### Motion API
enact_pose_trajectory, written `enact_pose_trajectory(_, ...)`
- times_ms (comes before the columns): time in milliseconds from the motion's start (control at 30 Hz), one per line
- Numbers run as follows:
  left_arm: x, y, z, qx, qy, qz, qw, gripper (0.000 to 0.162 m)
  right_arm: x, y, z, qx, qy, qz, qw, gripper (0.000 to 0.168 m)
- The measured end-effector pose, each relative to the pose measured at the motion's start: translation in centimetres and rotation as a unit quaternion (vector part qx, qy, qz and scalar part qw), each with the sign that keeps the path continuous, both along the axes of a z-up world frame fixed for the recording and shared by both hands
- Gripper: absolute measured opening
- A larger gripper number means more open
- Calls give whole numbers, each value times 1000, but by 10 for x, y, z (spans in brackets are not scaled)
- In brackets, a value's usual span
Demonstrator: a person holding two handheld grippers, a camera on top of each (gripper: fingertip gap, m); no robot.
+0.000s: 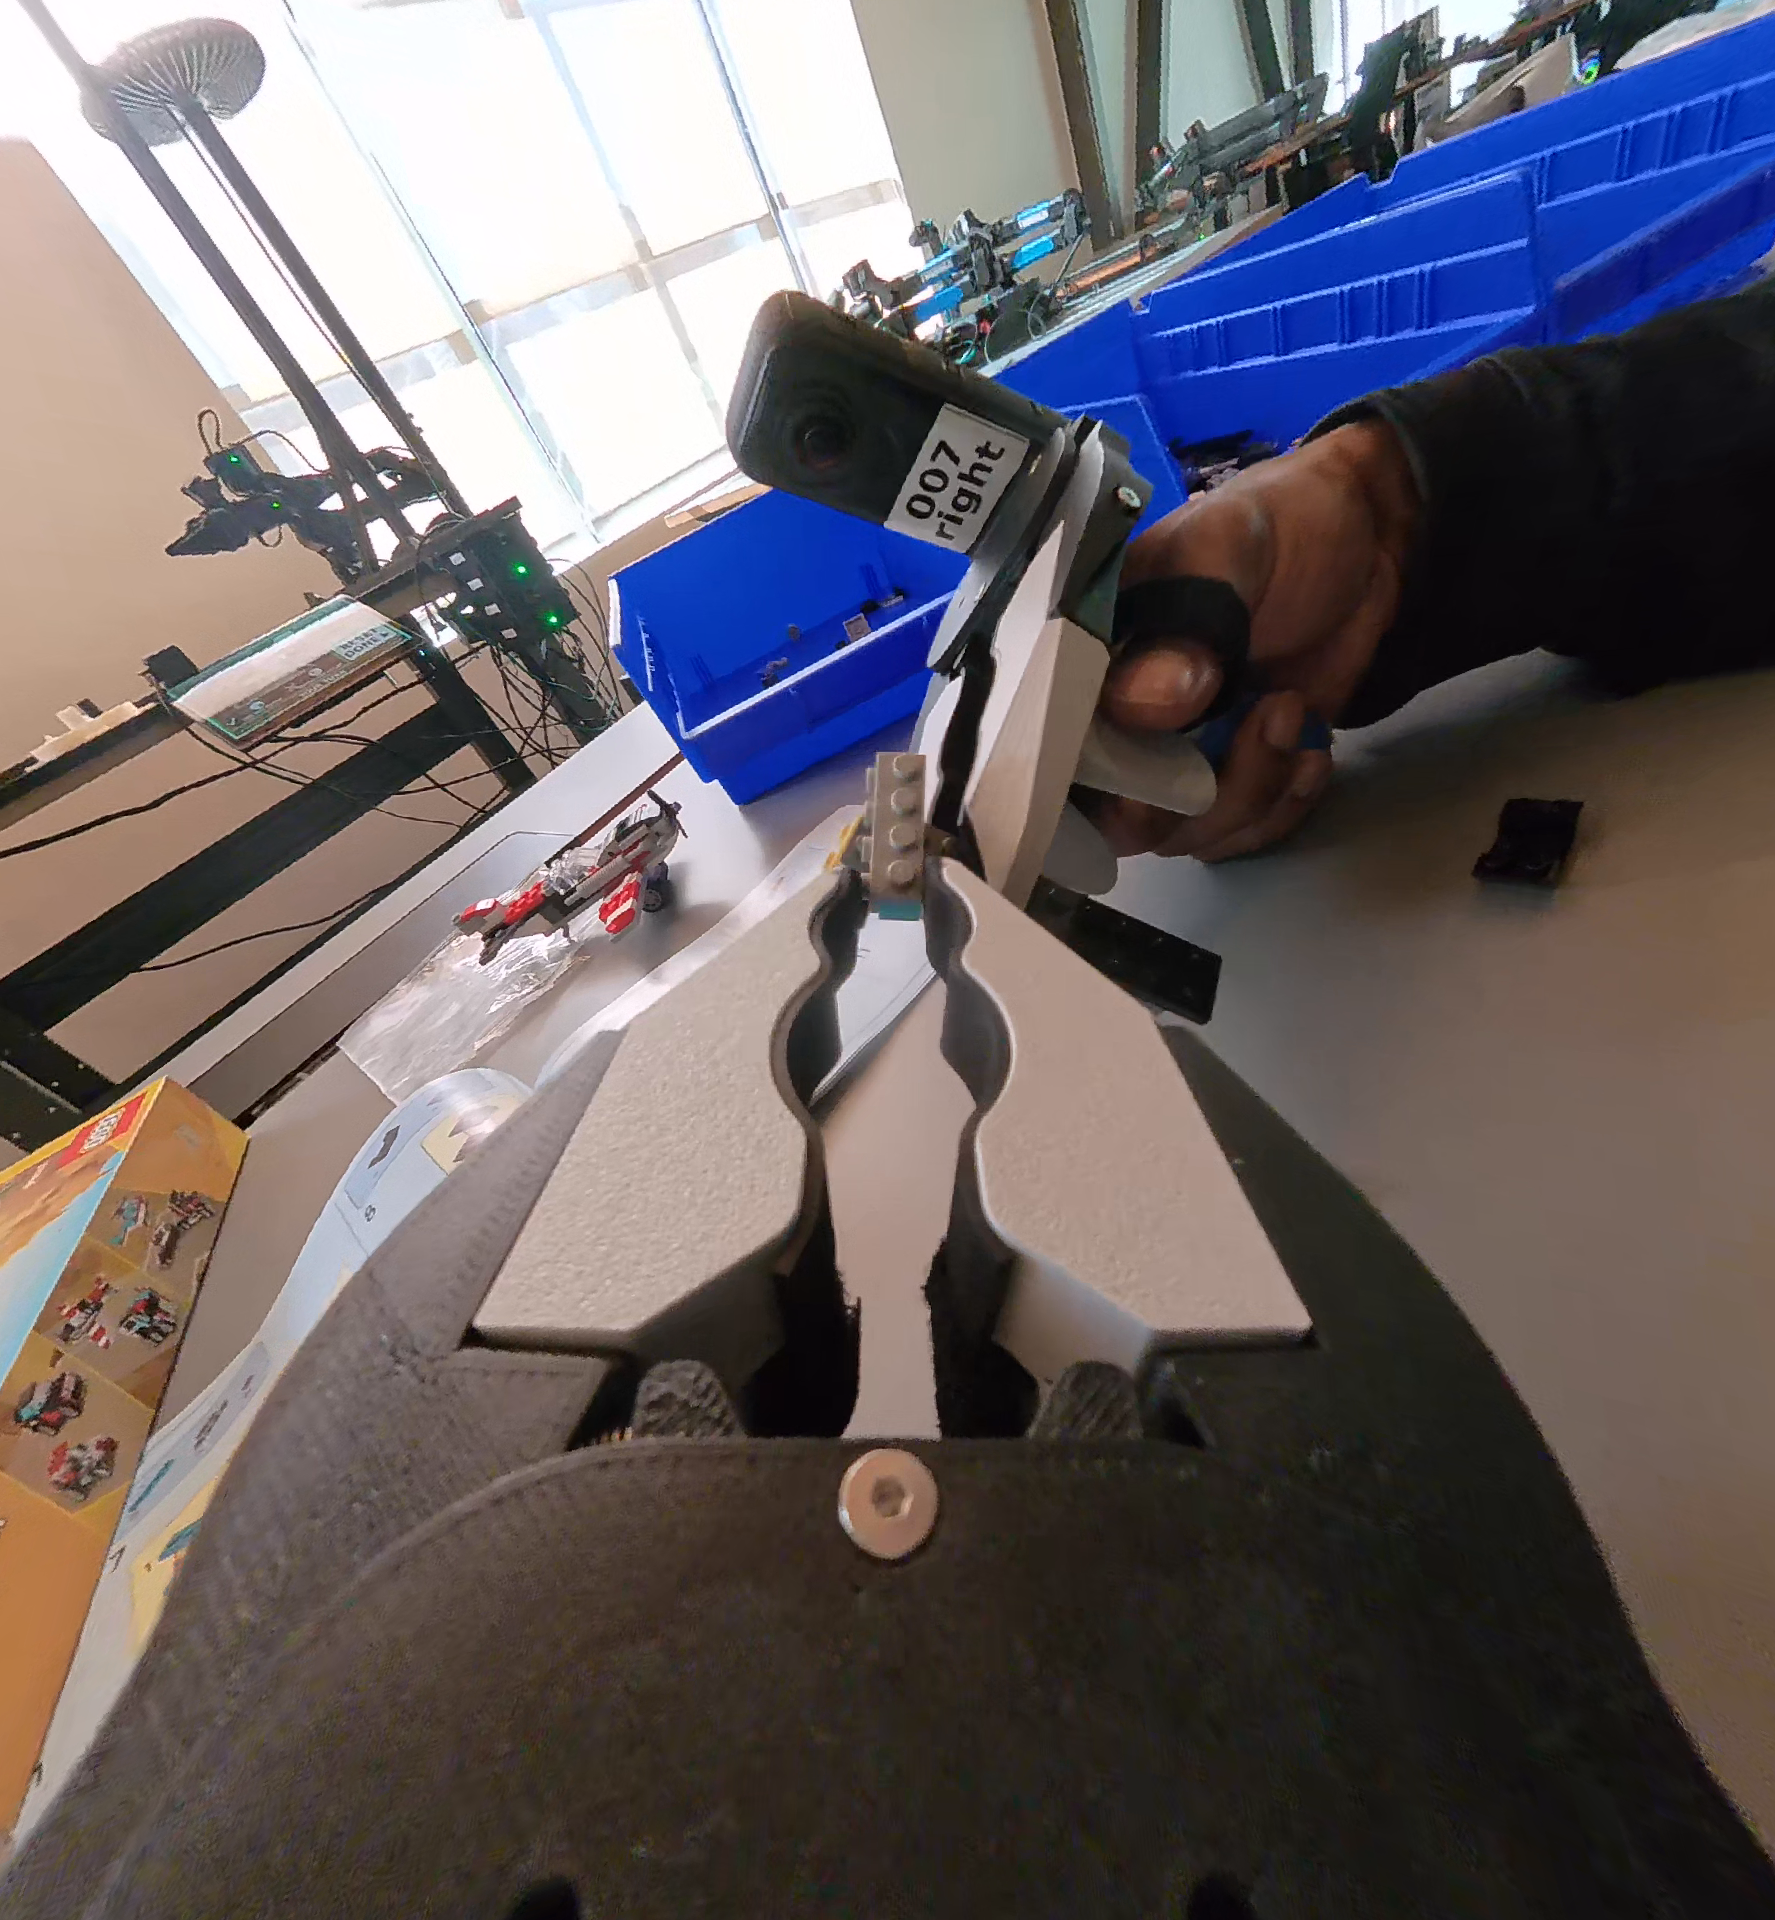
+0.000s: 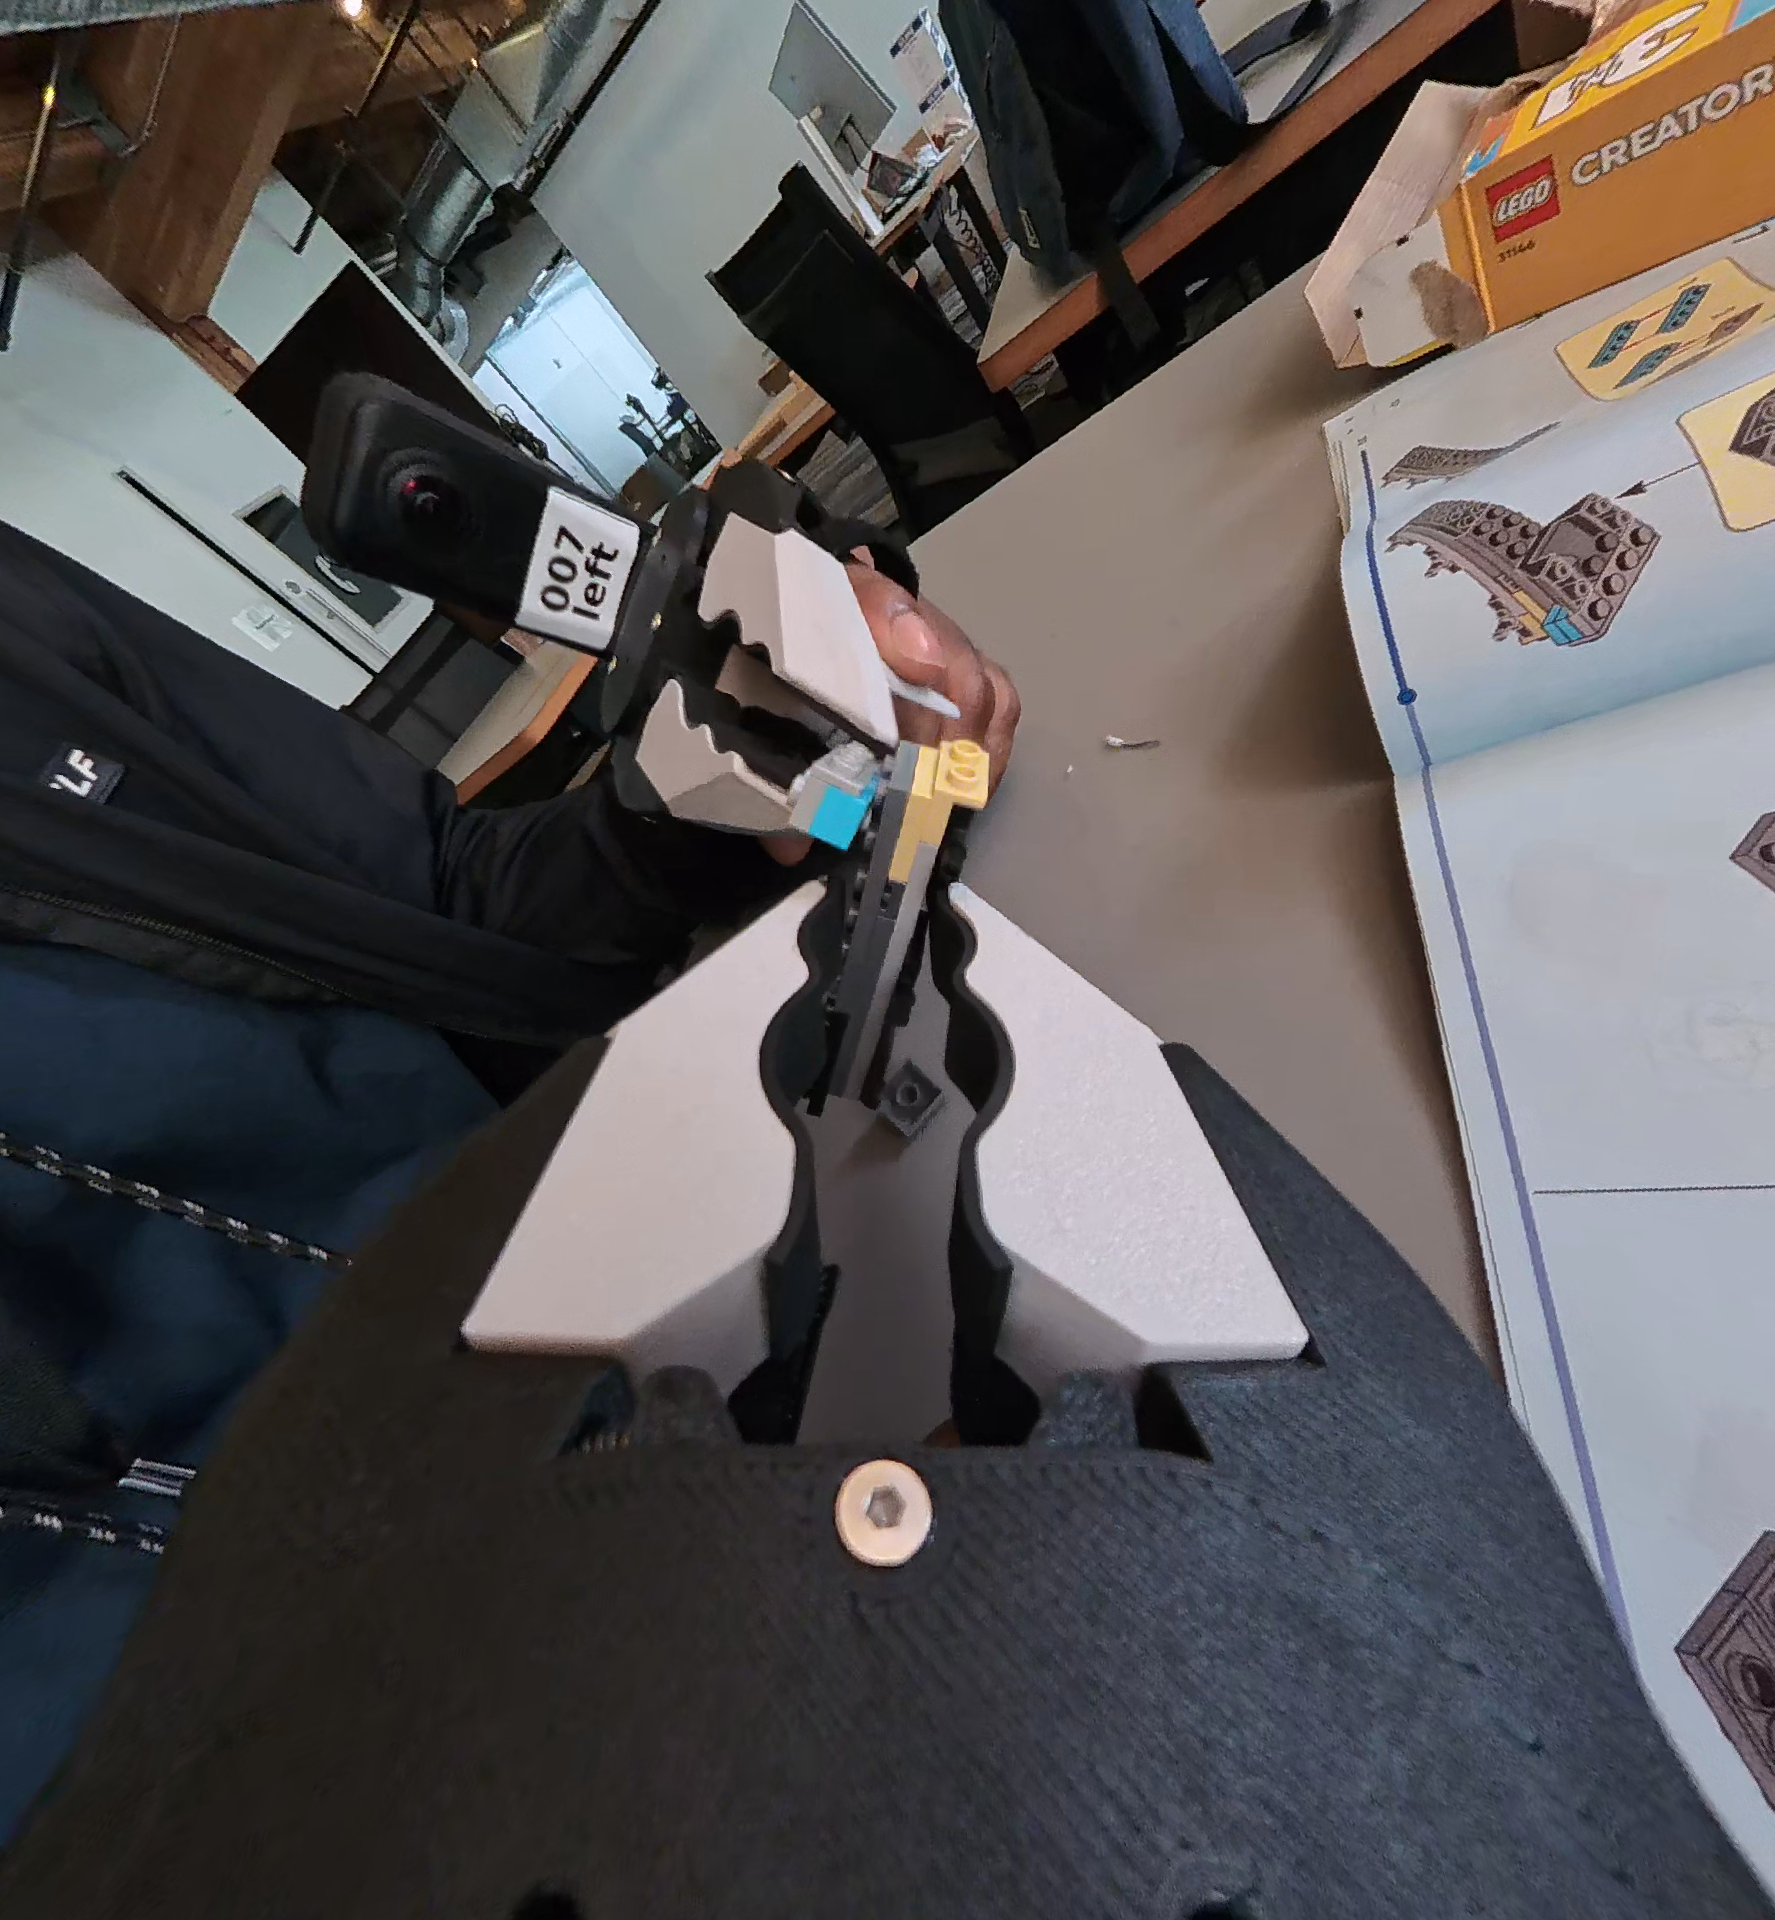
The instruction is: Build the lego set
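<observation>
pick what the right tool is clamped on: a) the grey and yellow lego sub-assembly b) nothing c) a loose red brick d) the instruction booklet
a: in the right wrist view the right tool has both fingers closed on the grey and yellow lego sub-assembly, while the left tool grips its blue end.

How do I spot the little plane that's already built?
Find the blue bin on the grey table. Left of it, near the table edge, sits the little plane, partly on a clear plastic bag. It is the only finished red-and-white model there.
</observation>
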State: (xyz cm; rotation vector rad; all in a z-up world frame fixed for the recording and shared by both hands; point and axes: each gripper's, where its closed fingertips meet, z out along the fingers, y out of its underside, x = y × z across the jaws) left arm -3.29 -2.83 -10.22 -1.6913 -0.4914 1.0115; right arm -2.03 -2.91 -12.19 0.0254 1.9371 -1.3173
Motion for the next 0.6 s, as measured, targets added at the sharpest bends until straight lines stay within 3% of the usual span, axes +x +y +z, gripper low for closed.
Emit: enact_pose_trajectory(600,-1,3,-12,-58,4,6,998,12,3,7,-16,39,63,12,997,15)
